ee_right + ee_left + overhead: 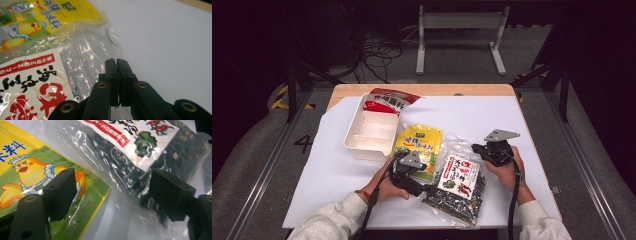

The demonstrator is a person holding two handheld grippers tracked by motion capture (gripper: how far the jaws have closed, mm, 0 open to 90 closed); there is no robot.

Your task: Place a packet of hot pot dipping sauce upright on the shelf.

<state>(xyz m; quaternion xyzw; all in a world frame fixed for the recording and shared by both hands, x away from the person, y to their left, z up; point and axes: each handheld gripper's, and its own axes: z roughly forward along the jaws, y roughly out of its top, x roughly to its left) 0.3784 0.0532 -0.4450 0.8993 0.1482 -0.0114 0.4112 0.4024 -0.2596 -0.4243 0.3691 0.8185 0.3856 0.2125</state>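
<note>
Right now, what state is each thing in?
Left gripper: open, jaws astride the clear bag's edge.
Right gripper: shut, at that bag's edge; grip unclear.
Clear bag: flat, overlapping the yellow pouch.
Yellow pouch: flat.
Red bag: propped in the tray.
Tray: near compartments empty.

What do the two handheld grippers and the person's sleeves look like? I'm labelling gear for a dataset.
Both the left gripper and the right gripper are black, each topped by a grey three-cornered plate and trailing a black cable. Their jaws are blocky black pads on arms with brass-ringed holes. The person wears light grey sleeves, with a reddish band at the left wrist.
</note>
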